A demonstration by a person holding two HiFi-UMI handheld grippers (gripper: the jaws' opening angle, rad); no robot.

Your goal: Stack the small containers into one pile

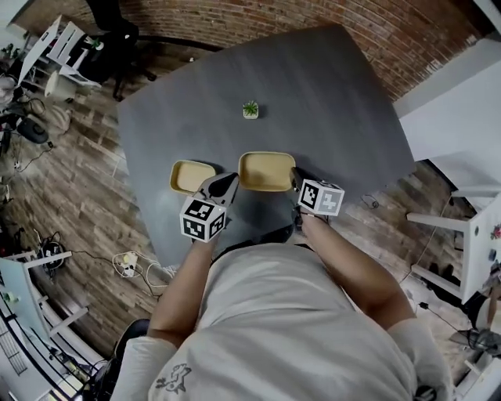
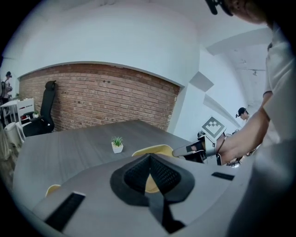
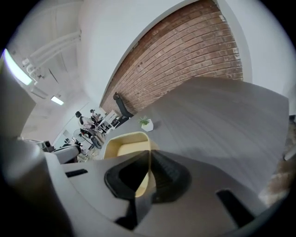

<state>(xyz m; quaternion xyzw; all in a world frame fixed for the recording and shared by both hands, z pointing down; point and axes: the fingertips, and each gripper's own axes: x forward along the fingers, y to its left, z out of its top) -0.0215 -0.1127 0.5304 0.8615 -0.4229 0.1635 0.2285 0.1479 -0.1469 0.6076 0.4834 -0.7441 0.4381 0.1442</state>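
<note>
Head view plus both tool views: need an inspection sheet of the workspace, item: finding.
Surface: dark grey table, nothing spilled or damaged that shows.
Job's things: two yellow containers, not stacked; larger container to the right of the smaller container, apart.
Clutter: small potted plant farther back on the table, apart from both containers.
Tools: left tool shut on the larger container's left rim; right tool shut on its right rim.
Cables: cables and a power strip on the floor left of the table; nothing seen on the table.
Surroundings: brick wall, office chair.
</note>
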